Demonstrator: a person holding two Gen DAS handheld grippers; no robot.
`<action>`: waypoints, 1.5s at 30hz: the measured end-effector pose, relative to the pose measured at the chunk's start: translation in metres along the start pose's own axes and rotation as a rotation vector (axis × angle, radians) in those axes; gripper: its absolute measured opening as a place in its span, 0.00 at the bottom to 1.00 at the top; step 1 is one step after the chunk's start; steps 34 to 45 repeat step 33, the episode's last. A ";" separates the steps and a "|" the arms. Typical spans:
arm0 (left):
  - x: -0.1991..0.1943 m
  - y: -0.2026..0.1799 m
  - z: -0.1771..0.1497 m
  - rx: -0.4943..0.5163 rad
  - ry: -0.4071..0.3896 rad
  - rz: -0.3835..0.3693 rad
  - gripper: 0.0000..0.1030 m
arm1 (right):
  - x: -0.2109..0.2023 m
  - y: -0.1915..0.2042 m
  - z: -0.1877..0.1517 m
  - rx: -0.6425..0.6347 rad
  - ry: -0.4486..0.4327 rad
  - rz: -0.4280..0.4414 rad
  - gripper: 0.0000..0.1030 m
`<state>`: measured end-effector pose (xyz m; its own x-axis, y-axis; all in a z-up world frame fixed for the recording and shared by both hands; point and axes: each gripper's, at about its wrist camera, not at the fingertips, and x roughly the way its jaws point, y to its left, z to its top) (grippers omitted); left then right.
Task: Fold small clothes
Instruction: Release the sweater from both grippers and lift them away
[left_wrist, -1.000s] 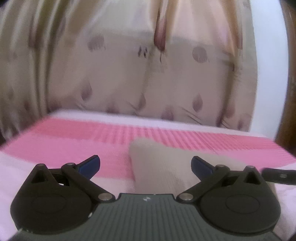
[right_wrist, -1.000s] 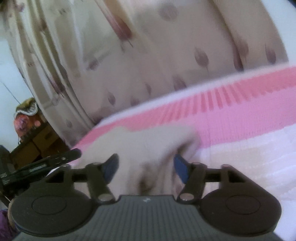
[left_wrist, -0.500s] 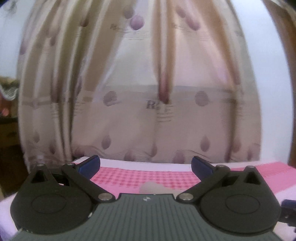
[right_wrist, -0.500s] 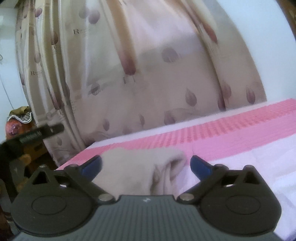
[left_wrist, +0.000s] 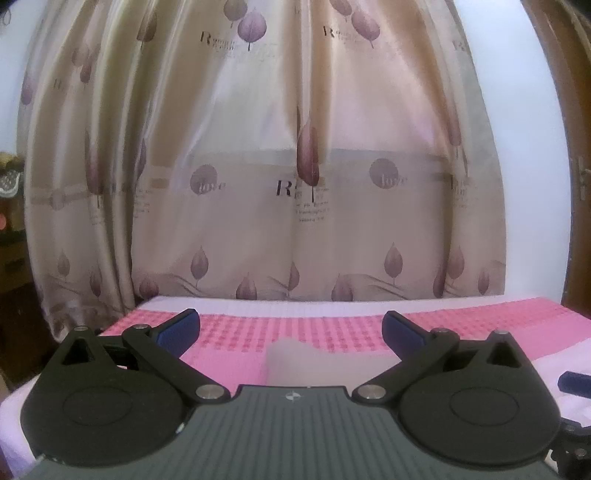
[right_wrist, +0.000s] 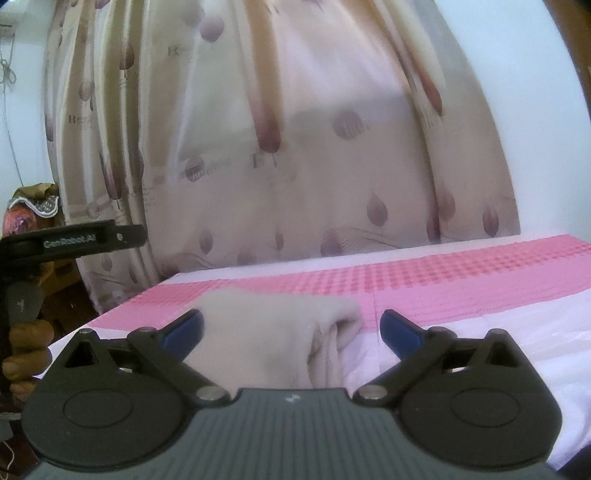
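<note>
Right wrist view: we are holding both claws, right (right_wrist: 291, 328) and left (left_wrist: 290, 328), spread and empty just short of the folded cloth (right_wrist: 269, 332) on the bed (right_wrist: 461, 280), judging fold done, pulling clear without snagging.

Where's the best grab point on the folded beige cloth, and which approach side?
Probably the layered end of the beige cloth, where the stacked fold edges show at its right side in the right wrist view. Come in low from the near side along the pink bedspread with the open right gripper, so the pads pinch all layers together. The smooth top offers no edge.
</note>
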<state>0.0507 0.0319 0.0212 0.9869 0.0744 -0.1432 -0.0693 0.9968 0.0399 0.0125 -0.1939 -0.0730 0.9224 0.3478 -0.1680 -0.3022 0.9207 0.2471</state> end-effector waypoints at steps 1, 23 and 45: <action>-0.001 0.001 -0.001 -0.002 0.007 -0.006 1.00 | 0.000 0.001 0.000 -0.007 0.000 -0.005 1.00; 0.008 0.008 -0.020 -0.042 0.067 -0.041 1.00 | 0.005 0.003 -0.006 -0.003 0.055 -0.038 1.00; 0.012 0.010 -0.025 -0.066 0.056 -0.039 1.00 | 0.006 0.003 -0.009 -0.002 0.057 -0.045 1.00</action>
